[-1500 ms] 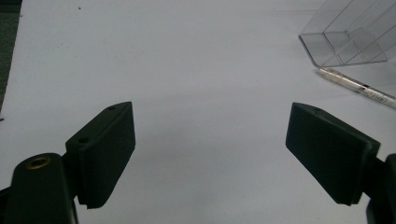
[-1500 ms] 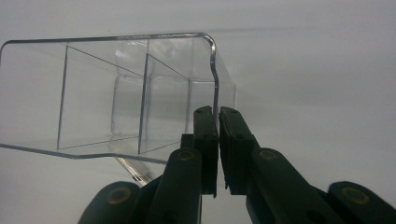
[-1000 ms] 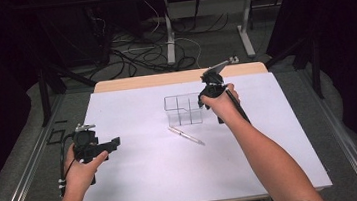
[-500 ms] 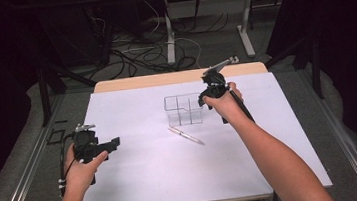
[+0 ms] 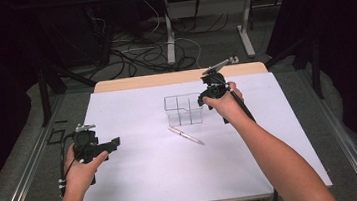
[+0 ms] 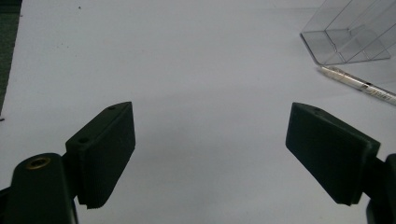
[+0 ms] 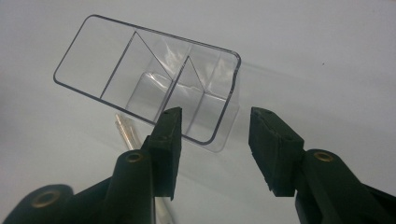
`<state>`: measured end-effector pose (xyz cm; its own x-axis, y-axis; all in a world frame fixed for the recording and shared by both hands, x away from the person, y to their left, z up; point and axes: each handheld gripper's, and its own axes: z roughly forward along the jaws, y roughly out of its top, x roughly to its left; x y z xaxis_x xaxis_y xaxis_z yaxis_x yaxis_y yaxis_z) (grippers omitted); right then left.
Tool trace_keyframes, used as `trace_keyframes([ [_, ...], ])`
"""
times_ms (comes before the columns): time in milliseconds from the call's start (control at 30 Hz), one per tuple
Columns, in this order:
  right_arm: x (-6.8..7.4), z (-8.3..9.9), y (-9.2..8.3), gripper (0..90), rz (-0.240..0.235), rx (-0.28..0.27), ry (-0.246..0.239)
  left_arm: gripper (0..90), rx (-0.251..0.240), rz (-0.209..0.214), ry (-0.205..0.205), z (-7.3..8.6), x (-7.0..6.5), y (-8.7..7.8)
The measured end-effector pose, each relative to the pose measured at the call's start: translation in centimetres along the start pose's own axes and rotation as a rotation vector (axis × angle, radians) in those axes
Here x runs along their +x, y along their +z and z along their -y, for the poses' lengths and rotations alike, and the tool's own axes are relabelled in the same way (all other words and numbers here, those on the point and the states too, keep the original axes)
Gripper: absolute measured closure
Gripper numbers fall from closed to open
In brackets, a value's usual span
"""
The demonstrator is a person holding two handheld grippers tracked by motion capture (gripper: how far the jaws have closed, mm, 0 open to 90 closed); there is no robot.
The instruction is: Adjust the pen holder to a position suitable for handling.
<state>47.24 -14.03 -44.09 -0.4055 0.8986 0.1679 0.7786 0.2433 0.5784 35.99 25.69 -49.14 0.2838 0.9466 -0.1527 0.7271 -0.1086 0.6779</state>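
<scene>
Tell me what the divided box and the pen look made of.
Box: clear hard plastic, probably acrylic; glossy, with the white table showing through its walls and dividers. Pen: seemingly clear or pale plastic barrel with a silvery tip; too small to be sure.

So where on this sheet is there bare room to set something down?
The white sheet is bare along its near edge, between the left gripper and the pen, and in its far left corner. The crowded patch is mid-right, where the clear divided box, the pen and the right gripper sit close together.
</scene>
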Motion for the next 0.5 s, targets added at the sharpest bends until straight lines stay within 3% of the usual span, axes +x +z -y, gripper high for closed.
trace_keyframes([
  [33, 0.6, 2.41, -1.69, 48.6, -0.003, -0.003, -0.209, 15.7, 0.0, 0.0, 0.0, 0.0, 0.0, 0.0],
  [67, 0.6, 2.41, -1.69, 32.8, -0.003, -0.003, -0.209, 15.7, 0.0, 0.0, 0.0, 0.0, 0.0, 0.0],
  [500, 0.56, 3.05, -1.56, 31.3, 0.003, 0.009, -0.236, 15.7, 0.003, 0.0, 0.013, 0.11, -0.12, 0.08],
])
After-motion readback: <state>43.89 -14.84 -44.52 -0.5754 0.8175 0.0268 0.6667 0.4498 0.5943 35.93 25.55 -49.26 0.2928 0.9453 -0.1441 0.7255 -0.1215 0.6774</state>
